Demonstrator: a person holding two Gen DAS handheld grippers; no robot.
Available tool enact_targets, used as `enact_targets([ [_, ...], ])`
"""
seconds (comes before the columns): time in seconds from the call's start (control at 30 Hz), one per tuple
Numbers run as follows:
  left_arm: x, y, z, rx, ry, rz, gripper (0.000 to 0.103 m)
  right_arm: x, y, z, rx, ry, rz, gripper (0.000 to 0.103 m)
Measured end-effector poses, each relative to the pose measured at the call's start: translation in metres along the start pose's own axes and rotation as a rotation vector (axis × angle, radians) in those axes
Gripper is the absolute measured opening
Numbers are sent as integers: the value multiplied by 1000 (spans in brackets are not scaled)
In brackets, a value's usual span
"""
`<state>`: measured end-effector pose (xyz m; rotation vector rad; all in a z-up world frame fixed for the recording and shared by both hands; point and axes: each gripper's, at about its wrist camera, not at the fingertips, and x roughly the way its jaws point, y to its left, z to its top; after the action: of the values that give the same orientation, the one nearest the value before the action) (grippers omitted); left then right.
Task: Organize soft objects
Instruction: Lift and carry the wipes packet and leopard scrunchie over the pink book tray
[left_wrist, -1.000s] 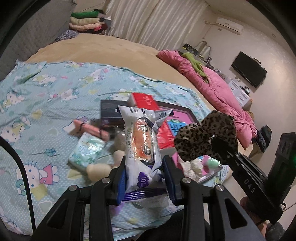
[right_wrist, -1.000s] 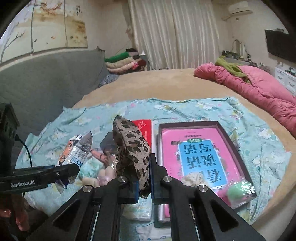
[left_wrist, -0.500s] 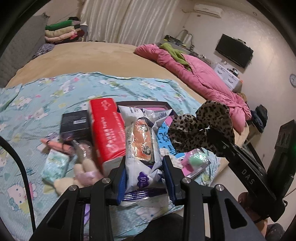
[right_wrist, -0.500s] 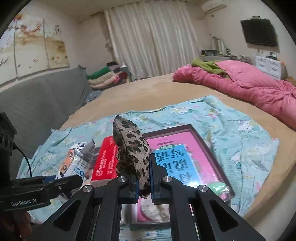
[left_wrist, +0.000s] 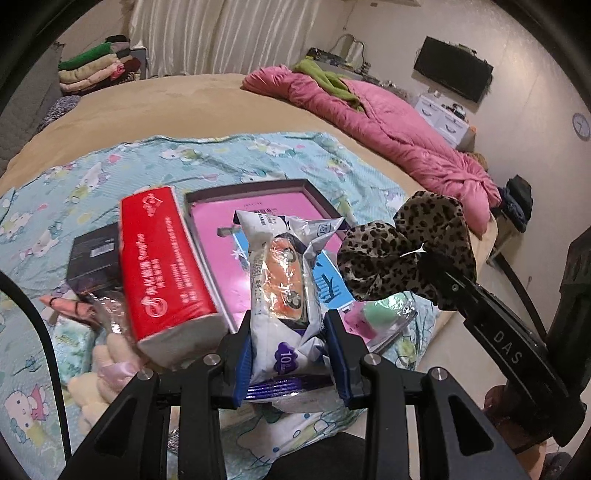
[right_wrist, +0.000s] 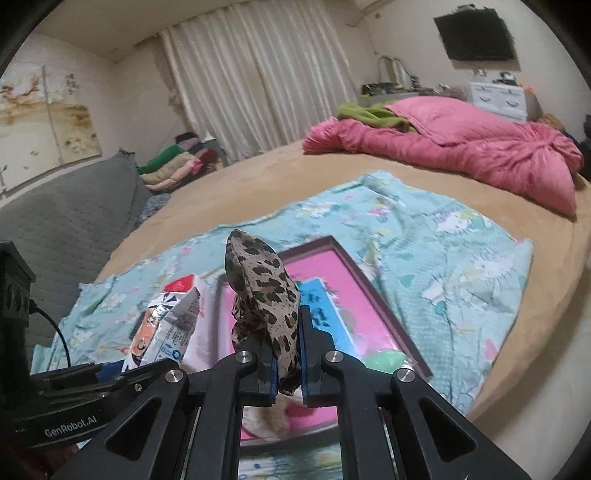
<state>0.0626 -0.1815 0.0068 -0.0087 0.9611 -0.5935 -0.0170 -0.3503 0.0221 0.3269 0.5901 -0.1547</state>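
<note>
1. Since the earlier frame, both loads have swung right, over the pink-lined tray (left_wrist: 317, 201).
2. Left gripper (left_wrist: 291, 354) clamped on the wipes packet (left_wrist: 286, 291); slick film could slide out.
3. Right gripper (right_wrist: 286, 365) clamped on the leopard scrunchie (right_wrist: 264, 280); loose folds might snag the packet beside it.

tissue pack (left_wrist: 166, 266) left of tray (left_wrist: 258, 192)

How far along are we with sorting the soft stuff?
Nothing looks sorted yet. In hand: the left tool clamps the tissue pack; the right tool clamps the leopard scrunchie, both lifted above the bed. Left: the plush toy and small wipes pack lie loose on the blue sheet.
</note>
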Motion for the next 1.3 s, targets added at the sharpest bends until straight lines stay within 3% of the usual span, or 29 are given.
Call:
enact_targets([
  [0.8,71,-15,-4,48,127,11,37,33,-33,-13,67,86,-48,8],
  [1.3,81,-8,-10,41,154,17,37,68,-31,-30,88,201,6,9],
])
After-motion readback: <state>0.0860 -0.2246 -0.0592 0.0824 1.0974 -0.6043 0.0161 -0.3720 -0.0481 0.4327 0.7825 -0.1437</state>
